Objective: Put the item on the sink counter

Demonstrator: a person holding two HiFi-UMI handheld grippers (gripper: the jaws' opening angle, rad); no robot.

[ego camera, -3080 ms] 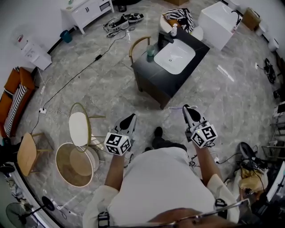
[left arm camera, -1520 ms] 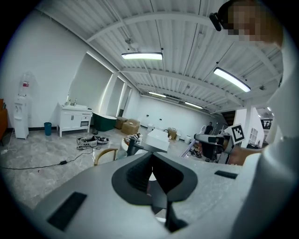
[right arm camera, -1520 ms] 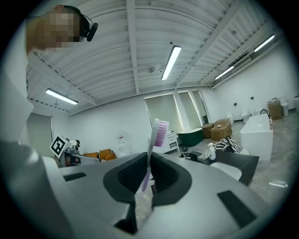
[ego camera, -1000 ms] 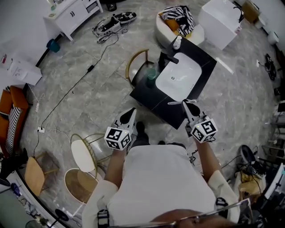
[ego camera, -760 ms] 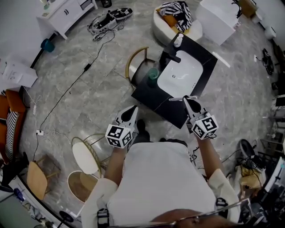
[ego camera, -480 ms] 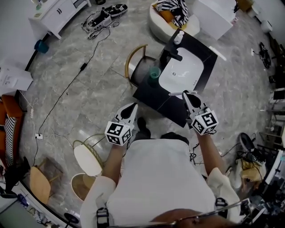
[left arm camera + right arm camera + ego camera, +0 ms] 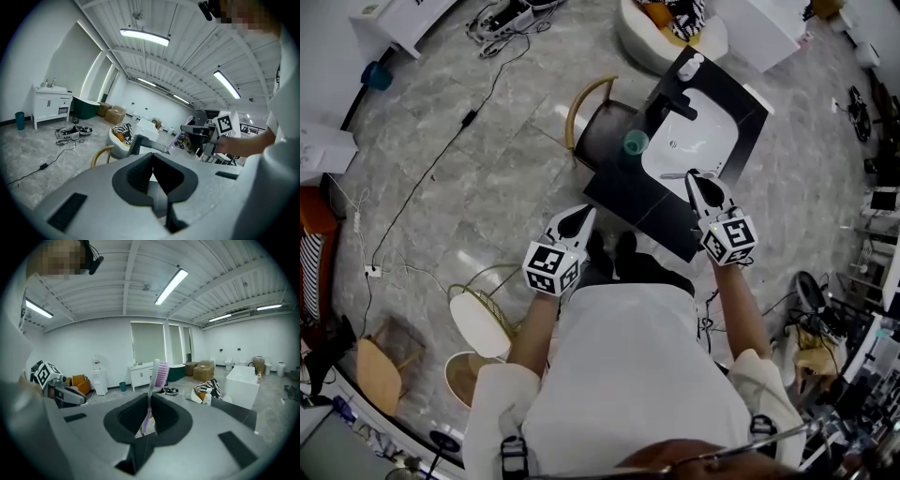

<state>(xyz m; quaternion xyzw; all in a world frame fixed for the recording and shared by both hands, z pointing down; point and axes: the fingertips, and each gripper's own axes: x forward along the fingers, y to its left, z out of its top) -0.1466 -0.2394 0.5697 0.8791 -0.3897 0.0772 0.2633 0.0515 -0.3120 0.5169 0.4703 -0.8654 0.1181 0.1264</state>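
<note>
The black sink counter [image 7: 647,202] with its white basin [image 7: 698,141] lies just ahead of me in the head view. My right gripper [image 7: 697,180] hangs over the counter's near part beside the basin, shut on a toothbrush [image 7: 675,174] that sticks out to the left. In the right gripper view the toothbrush [image 7: 158,376] stands upright between the jaws, pink bristles on top. My left gripper [image 7: 583,216] is to the left of the counter's near corner, above the floor. Its jaws [image 7: 159,199] meet with nothing between them.
A green cup [image 7: 635,142], a dark faucet [image 7: 677,105] and a white soap bottle [image 7: 692,64] stand on the counter. A wooden-backed chair [image 7: 592,122] sits against its left side. Round stools [image 7: 478,323] are at the lower left. Cables [image 7: 422,187] run over the floor.
The sink counter has come closer in the head view. Both grippers moved forward and a little down; the right one, with the toothbrush, now reaches over the counter by the basin.
</note>
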